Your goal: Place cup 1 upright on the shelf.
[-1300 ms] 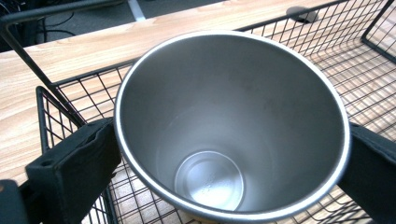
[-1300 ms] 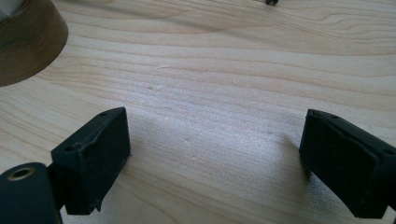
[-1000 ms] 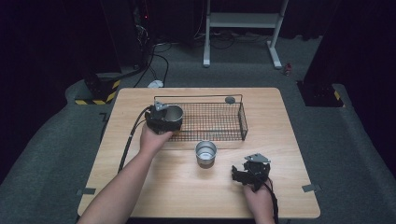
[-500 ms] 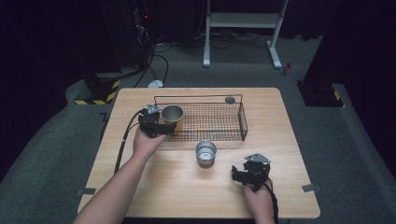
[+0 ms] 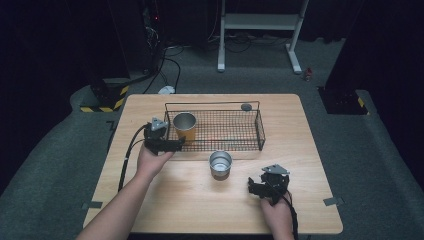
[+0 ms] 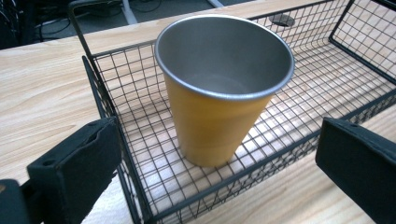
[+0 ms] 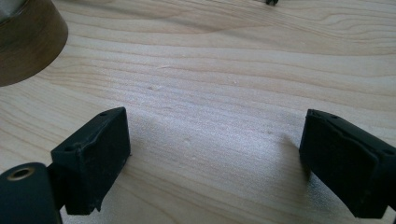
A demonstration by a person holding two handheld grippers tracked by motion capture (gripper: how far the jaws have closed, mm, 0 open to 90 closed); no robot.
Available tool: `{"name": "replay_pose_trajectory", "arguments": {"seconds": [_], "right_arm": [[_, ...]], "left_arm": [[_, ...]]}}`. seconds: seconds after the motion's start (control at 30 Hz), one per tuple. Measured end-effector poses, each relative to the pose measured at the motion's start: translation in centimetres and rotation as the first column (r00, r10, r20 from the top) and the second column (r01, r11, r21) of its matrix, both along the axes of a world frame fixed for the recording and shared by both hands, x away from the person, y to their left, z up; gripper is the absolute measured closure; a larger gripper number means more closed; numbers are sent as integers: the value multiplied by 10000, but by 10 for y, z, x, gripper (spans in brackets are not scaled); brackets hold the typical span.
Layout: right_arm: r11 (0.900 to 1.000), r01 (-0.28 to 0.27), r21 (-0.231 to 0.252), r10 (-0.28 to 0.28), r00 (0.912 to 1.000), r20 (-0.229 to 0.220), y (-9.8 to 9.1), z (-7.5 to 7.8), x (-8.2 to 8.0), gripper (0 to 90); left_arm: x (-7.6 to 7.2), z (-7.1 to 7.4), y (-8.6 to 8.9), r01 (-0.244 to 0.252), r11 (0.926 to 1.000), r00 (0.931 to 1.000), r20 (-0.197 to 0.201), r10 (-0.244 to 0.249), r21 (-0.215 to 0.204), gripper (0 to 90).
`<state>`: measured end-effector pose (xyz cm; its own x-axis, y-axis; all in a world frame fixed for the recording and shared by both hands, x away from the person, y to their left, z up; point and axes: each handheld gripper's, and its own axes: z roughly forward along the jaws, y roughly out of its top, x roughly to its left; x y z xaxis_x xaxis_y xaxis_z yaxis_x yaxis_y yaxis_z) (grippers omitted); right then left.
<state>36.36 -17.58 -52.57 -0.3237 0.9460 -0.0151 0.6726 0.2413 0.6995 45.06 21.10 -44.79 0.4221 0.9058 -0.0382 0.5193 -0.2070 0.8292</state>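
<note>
No writing or brand can be read on anything here. The cup [image 6: 224, 88] is a tapered metal tumbler, brushed steel inside with a rolled rim and a smooth orange-yellow outer wall; it stands upright and empty in the left end of the basket [image 6: 327, 112], on the mesh floor near the corner. The basket is a shallow black wire grid, rectangular, with a thicker rod rim, and it sits on the pale wood-grain worktop [image 5: 150, 107]. In the high view the cup [image 5: 184, 126] and basket [image 5: 260, 130] lie toward the far middle of the worktop.

The left tongs [image 6: 219, 177] are spread wide just outside the basket's near wall, their black padded jaws apart from the cup and holding nothing. In the high view the left tongs [image 5: 177, 145] lie at the basket's near left corner.

A second cup [image 5: 220, 164], steel inside and darker outside, stands upright on the worktop just in front of the basket. The right tongs [image 7: 215, 163] rest low over bare wood, spread and empty, with that second cup [image 7: 28, 42] off to one side.
</note>
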Motion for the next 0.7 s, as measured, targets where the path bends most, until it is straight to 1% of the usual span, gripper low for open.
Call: {"name": "replay_pose_trajectory", "arguments": {"seconds": [0.1, 0.17, 0.33, 0.53, 0.6, 0.7], "right_arm": [[10000, 0, -2, 0, 10000, 1, 0, 0, 0, 85], [10000, 1, -1, -1, 10000, 0, 0, 0, 0, 85], [10000, 0, -2, 0, 10000, 2, 0, 0, 0, 85], [10000, 1, -7, -1, 10000, 4, 0, 0, 0, 86], [10000, 2, -7, -2, 10000, 4, 0, 0, 0, 86], [10000, 22, 1, -22, 10000, -3, 0, 0, 0, 86]], "left_arm": [[-6, -1, 3, 100, 9999, 10000, 4, -100, 88, 11], [-11, -2, 5, 144, 9999, 9999, 11, -144, 39, 12], [-23, -5, 10, 344, 9993, 9994, 25, -344, 147, 21], [-35, -11, 18, 530, 9986, 9984, -193, -531, -35, 24], [-38, -14, 20, 599, 9982, 9978, -289, -597, 65, 25], [-43, -18, 24, 696, 9976, 9967, -424, -698, -67, 25]]}}
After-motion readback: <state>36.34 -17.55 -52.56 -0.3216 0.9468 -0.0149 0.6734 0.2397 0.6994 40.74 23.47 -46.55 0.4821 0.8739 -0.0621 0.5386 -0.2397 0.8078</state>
